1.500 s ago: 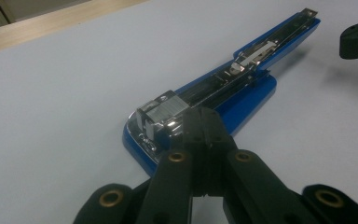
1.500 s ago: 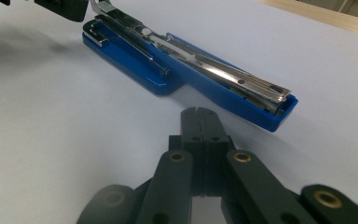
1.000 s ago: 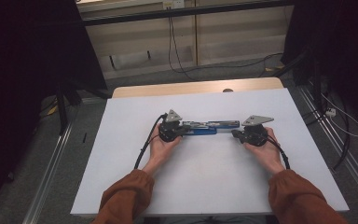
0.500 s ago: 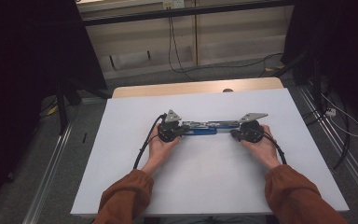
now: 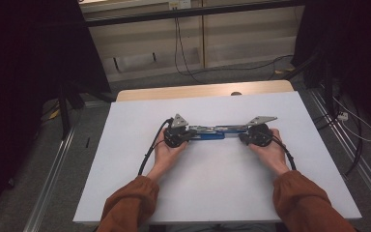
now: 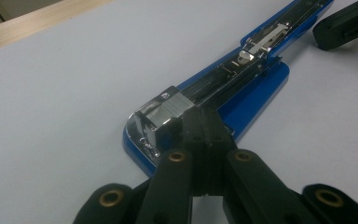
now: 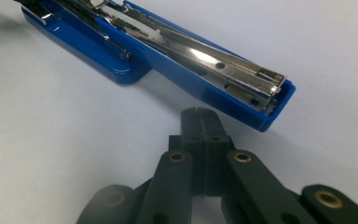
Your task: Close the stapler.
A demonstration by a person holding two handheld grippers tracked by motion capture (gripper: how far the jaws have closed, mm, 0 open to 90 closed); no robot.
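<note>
Left gripper (image 6: 204,122) fingers are pressed together, tips against the metal head of the opened blue stapler (image 6: 242,84). Right gripper (image 7: 200,122) fingers are clenched empty, just beside the stapler's far end on the white table (image 5: 222,193).

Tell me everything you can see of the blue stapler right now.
The blue stapler lies flat on the white table, swung fully open into one long line. Its glossy blue plastic shell holds a shiny metal staple channel with holes and a spring pusher. The left gripper, jaws shut, presses against the metal head at one end. The right gripper, jaws also shut, sits just short of the opposite blue end, apparently not touching.
</note>
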